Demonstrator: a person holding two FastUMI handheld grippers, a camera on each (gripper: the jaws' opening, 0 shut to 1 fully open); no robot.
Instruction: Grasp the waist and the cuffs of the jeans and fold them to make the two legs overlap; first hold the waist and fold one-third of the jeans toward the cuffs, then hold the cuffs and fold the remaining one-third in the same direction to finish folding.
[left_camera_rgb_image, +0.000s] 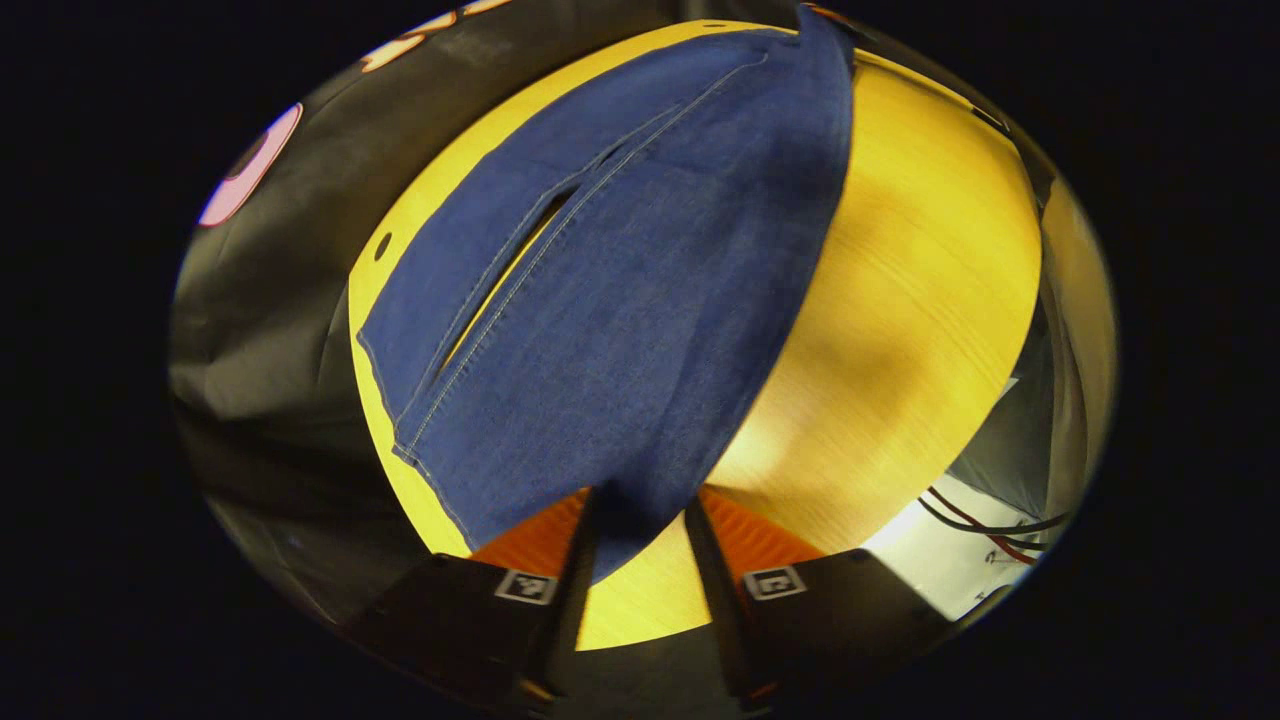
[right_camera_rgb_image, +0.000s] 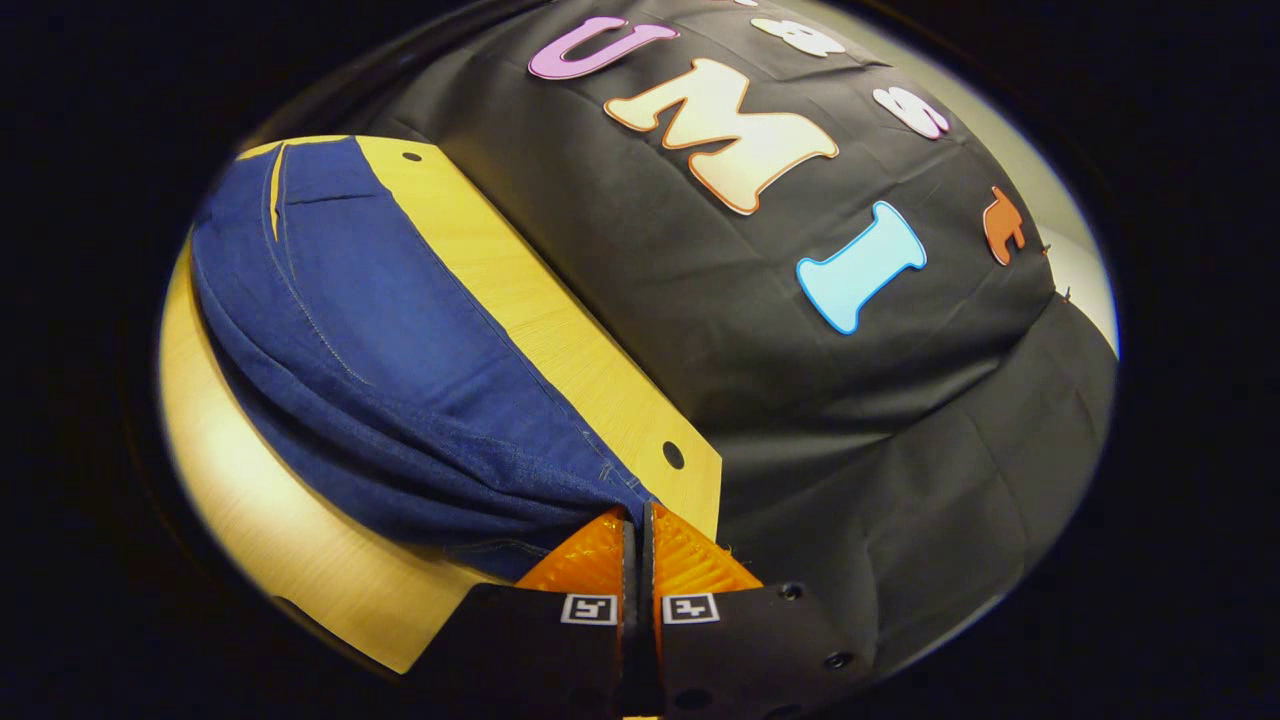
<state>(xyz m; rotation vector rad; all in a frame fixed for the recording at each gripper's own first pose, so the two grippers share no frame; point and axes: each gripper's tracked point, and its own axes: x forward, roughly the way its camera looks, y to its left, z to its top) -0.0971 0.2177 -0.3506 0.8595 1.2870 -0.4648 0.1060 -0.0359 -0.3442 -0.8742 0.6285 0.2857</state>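
right claw (right_camera_rgb_image: 636, 530) pinched tight on jeans (right_camera_rgb_image: 400, 350) at counter (right_camera_rgb_image: 560, 330) edge, lifting the fold | left claw (left_camera_rgb_image: 640, 525) part-open astride denim, grip uncertain

Both units look like the same build. The left gripper (left_camera_rgb_image: 640, 505) has two chunky dark finger blocks, each carrying a small square black-and-white tag marker on its top face, with ribbed, grooved pads running forward to the tips. The right gripper (right_camera_rgb_image: 636, 520) has the same layout: matching square markers side by side, ridged pads tapering to a wedge, plus a few small round screw holes dotted along its right-hand block.
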